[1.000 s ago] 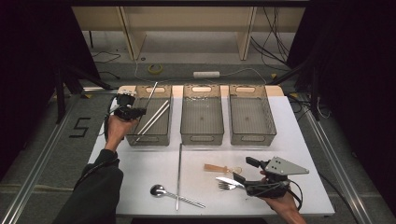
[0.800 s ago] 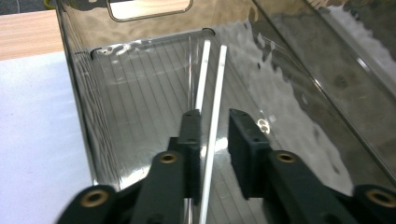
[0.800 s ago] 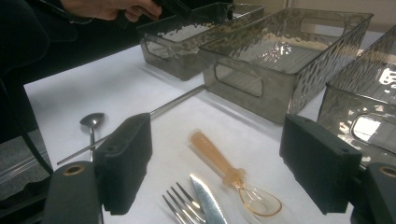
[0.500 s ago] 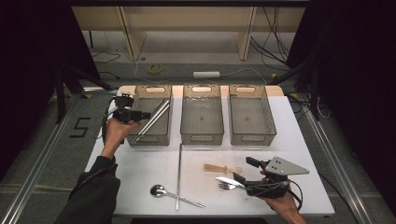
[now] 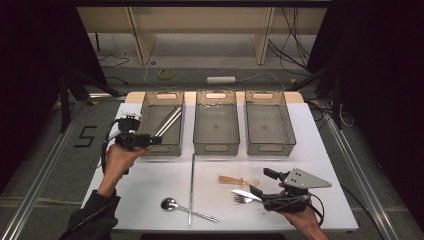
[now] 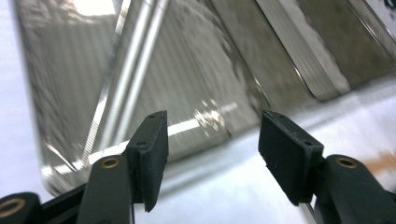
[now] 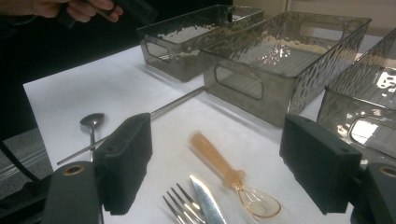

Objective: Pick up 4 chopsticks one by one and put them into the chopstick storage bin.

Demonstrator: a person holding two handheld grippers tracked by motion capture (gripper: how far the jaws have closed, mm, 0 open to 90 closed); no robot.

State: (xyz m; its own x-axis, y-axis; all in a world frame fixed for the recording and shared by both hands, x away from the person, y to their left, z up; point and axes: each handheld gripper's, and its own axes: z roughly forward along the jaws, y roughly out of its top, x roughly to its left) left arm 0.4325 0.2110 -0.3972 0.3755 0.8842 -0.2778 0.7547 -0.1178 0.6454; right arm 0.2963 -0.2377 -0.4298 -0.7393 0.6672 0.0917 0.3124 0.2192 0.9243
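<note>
The left gripper (image 5: 150, 141) has drawn back from the left bin (image 5: 161, 148), jaws just opened and empty, the rods (image 5: 167, 121) left lying inside. A thin, stiff, slippery steel rod (image 5: 192, 189) remains mid-table, best pinched mid-length, a spoon (image 5: 172, 204) crossing it. The right gripper (image 5: 256, 192) hovers wide open over fork (image 5: 242, 199), knife (image 5: 245, 195) and amber spoon (image 5: 237, 180).

Bins (image 5: 215, 127) – smoky clear plastic, rippled, glossy; rods (image 5: 167, 121), spoon (image 5: 170, 203), fork (image 7: 184, 210) – shiny metal; small spoon (image 7: 229, 175) amber plastic; table (image 5: 150, 190) matt white.
</note>
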